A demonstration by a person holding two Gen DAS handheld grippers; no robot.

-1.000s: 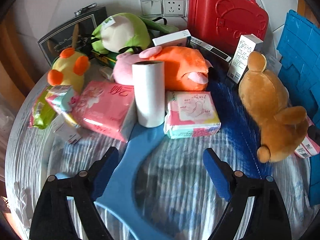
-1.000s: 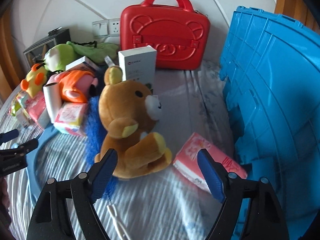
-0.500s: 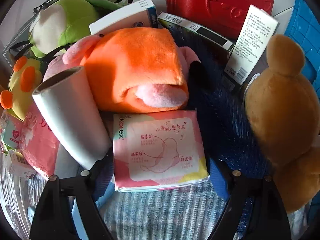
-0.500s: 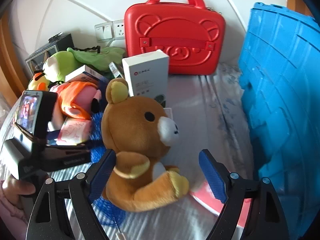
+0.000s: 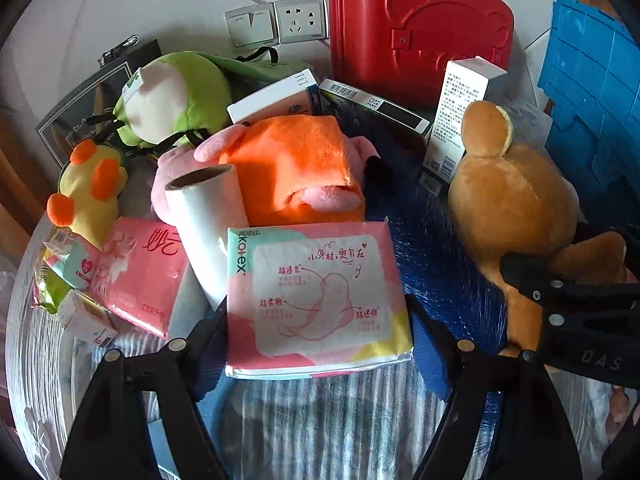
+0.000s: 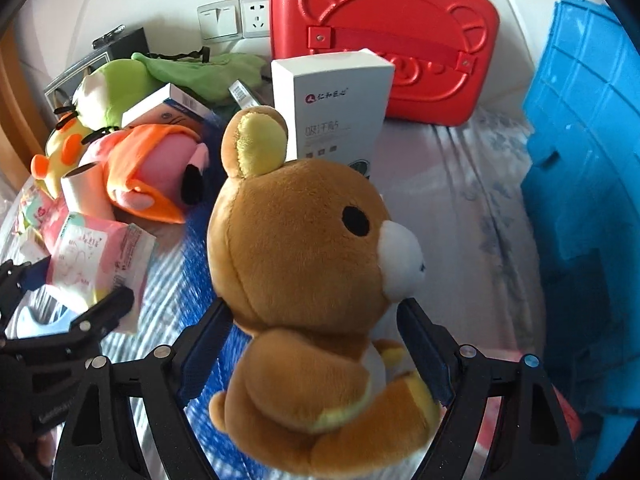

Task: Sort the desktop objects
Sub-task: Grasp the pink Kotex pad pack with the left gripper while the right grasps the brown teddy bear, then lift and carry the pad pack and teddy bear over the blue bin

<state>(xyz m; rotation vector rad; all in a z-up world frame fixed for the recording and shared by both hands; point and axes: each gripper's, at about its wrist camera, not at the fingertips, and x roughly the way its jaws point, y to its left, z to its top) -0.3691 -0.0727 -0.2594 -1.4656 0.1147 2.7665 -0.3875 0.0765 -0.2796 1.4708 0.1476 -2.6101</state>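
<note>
White wall with a socket plate (image 5: pixel 301 20) backs a cloth-covered tabletop (image 6: pixel 472 184) crowded with items.

Largest first: blue crate (image 6: pixel 588 184) stands at the right edge; red case (image 6: pixel 384 36) upright against the wall.

Brown plush bear (image 6: pixel 304 248) sits near mid-tabletop, face toward the crate. Right gripper (image 6: pixel 316 344) straddles it: jaws spread, one pad at each side of the neck and shoulders, at the fur or just off it, no visible squeeze. Jaws have just been opening, bear between them.

Orange-and-pink plush (image 5: pixel 288 168) and green plush (image 5: pixel 172 96) lie behind, white box (image 6: pixel 332 104) upright behind the bear.

Pink pad packet (image 5: pixel 316 296) lies flat in front of the paper roll (image 5: pixel 208 224). Left gripper (image 5: pixel 316 340) brackets its near corners, jaws spread and not yet pressing; they narrowed earlier in the last second.

Judgement, step in hand: both grasps about to close.
- Bear: seat the pads deeper on the body before closing; a neck hold on soft fur may slip.
- Packet: close across the flat sides squarely and lift straight, since the roll leans beside its left edge and could topple.
</note>
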